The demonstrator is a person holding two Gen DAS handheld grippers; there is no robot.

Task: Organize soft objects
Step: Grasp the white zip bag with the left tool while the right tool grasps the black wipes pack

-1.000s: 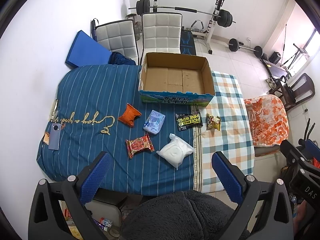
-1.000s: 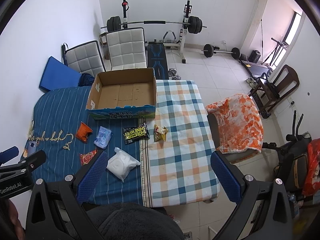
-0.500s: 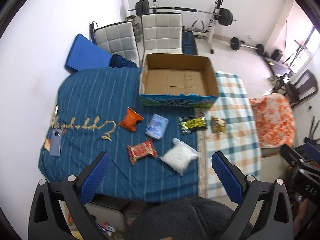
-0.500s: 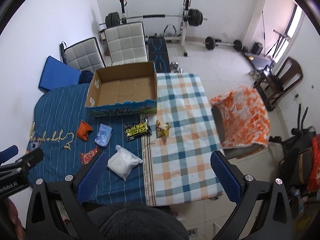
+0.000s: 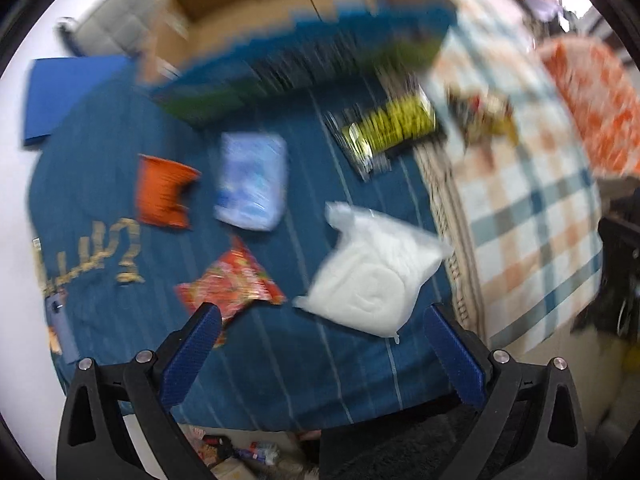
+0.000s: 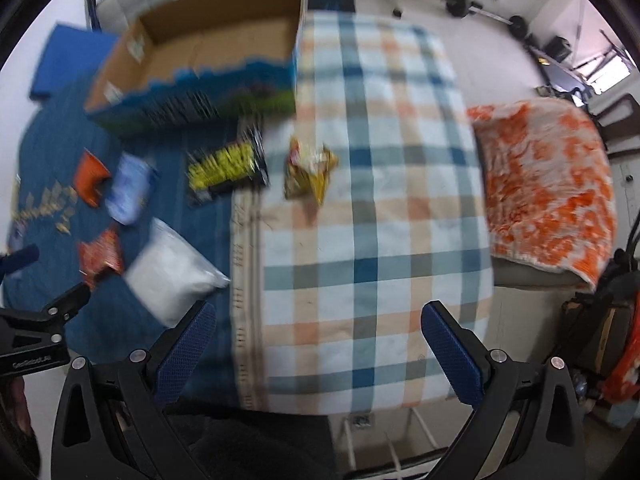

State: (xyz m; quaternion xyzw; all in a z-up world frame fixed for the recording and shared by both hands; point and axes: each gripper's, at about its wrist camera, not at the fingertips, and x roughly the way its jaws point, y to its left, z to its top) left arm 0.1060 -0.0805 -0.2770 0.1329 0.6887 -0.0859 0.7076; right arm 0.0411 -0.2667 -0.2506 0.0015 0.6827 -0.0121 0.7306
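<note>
**Both tools released above scattered packets; box holds nothing**

Left wrist view: The left hand-held gripper (image 5: 320,340) is released, jaws wide apart and holding nothing. Just ahead of it and between its fingers lies the white padded bag (image 5: 372,276) on the blue striped cloth (image 5: 280,376); the spread suits that bulky bag, which I judge the likely first pick. The red snack packet (image 5: 232,284) sits beside the left finger. Further ahead lie the orange packet (image 5: 164,192), the pale blue pack (image 5: 252,184) and the black-and-yellow wipes pack (image 5: 388,132). Beyond them stands the cardboard box (image 5: 248,8), open-topped, presumably the collecting point. The picture is blurred.

Right wrist view: The right hand-held gripper (image 6: 318,336) is likewise released and bare, over the checked cloth (image 6: 380,260). The yellow snack packet (image 6: 308,170) lies well ahead, alone on that cloth.
</note>
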